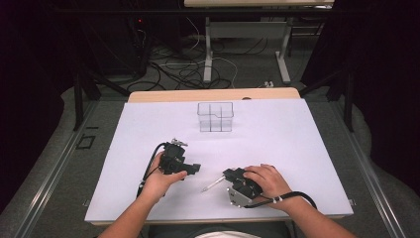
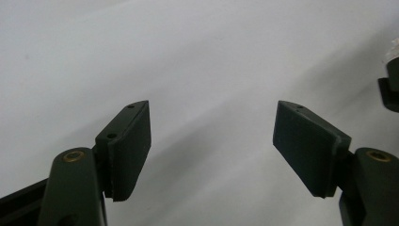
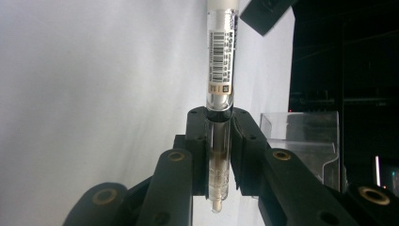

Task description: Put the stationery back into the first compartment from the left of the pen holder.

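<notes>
Pen (image 3: pixel 219 75) sits clamped between the pads of the right gripper (image 3: pixel 219 141), barrel clear, with a barcode label along it and a white upper section running out past the jaws. Jaws are closed firmly on the lower barrel; the pen's short end pokes out behind the pads toward the camera. In the high view the same pen (image 1: pixel 213 184) projects from the right gripper (image 1: pixel 229 174) toward about 8 o'clock, low over the white table sheet (image 1: pixel 297 148); whether its tip touches the sheet cannot be told. Right hand (image 1: pixel 265 181) covers the gripper body, cable looping off at 4 o'clock.

Left gripper (image 1: pixel 194 168) is held by the left hand (image 1: pixel 161 181) at roughly 9 o'clock from the pen, near it but apart. Its jaws point toward 3 o'clock. In the left gripper view the gripper (image 2: pixel 211 146) stands open, pads wide apart, with bare white sheet between them and nothing touching either pad. A dark part of the other gripper shows at the 3 o'clock edge of that view.

Clear divided container (image 1: pixel 215 117) stands upright on the sheet at 12 o'clock from both grippers, well apart from them, near the far edge. It has internal partitions; the compartments look empty. The same container (image 3: pixel 306 136) appears in the right gripper view beside the right jaw, at about 3 o'clock.
</notes>
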The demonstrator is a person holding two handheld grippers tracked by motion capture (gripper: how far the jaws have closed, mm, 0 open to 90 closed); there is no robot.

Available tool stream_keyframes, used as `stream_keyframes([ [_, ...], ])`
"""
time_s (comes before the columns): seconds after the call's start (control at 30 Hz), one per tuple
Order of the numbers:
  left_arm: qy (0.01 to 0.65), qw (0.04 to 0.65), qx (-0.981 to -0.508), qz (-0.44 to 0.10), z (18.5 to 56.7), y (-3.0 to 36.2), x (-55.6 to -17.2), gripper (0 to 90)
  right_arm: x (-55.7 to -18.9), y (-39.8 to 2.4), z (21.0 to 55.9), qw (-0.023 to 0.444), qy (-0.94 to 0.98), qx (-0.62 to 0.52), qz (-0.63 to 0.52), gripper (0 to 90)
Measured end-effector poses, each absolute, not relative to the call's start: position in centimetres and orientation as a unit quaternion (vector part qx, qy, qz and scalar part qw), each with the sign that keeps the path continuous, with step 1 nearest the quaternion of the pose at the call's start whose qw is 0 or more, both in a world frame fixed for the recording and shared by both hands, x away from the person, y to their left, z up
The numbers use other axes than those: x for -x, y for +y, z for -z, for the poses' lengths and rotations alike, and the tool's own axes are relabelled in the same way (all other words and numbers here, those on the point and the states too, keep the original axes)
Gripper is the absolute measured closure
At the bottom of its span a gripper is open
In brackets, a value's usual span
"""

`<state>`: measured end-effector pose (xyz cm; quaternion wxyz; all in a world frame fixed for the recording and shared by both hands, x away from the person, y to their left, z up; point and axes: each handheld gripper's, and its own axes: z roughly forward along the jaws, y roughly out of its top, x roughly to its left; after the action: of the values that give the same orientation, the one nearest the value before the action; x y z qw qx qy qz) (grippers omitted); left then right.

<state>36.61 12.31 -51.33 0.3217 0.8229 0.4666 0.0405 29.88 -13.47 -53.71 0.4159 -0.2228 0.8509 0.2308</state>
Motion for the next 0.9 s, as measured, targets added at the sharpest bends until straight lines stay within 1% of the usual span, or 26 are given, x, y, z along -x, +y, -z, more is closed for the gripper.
stream_keyframes([
  [0.03,0.468,0.326,-0.820,-0.044,51.3,12.6,-36.7,28.6,-30.0,-13.5,53.7,0.414,0.852,0.218,-0.236,79.1],
  [0.07,0.467,0.332,-0.817,-0.054,51.3,12.8,-36.9,27.7,-30.0,-13.6,53.7,0.422,0.849,0.204,-0.245,79.2],
  [0.13,0.462,0.338,-0.818,-0.059,51.3,13.4,-37.2,23.4,-30.3,-13.6,53.6,0.417,0.852,0.187,-0.256,79.2],
  [0.2,0.463,0.342,-0.814,-0.071,51.4,13.8,-37.4,18.4,-30.7,-13.7,53.4,0.403,0.858,0.146,-0.281,79.2],
  [0.23,0.464,0.340,-0.814,-0.083,51.4,14.0,-37.5,17.9,-30.8,-13.8,53.4,0.400,0.858,0.117,-0.300,79.2],
  [0.33,0.474,0.343,-0.805,-0.098,51.5,14.6,-37.8,13.8,-32.0,-13.6,52.8,0.378,0.859,0.059,-0.341,79.2],
  [0.47,0.489,0.351,-0.792,-0.105,51.6,15.5,-38.2,0.6,-33.7,-12.8,52.4,0.348,0.849,-0.013,-0.397,79.3],
  [0.7,0.497,0.355,-0.783,-0.118,51.8,16.9,-38.4,0.3,-37.2,-11.5,51.5,0.301,0.825,-0.125,-0.462,79.3],
  [0.83,0.496,0.360,-0.780,-0.128,51.7,17.5,-38.5,0.3,-39.3,-11.4,50.5,0.256,0.800,-0.199,-0.506,79.2],
  [0.9,0.503,0.368,-0.771,-0.131,51.6,17.8,-38.6,0.3,-40.4,-11.3,50.1,0.247,0.785,-0.221,-0.524,79.3],
])
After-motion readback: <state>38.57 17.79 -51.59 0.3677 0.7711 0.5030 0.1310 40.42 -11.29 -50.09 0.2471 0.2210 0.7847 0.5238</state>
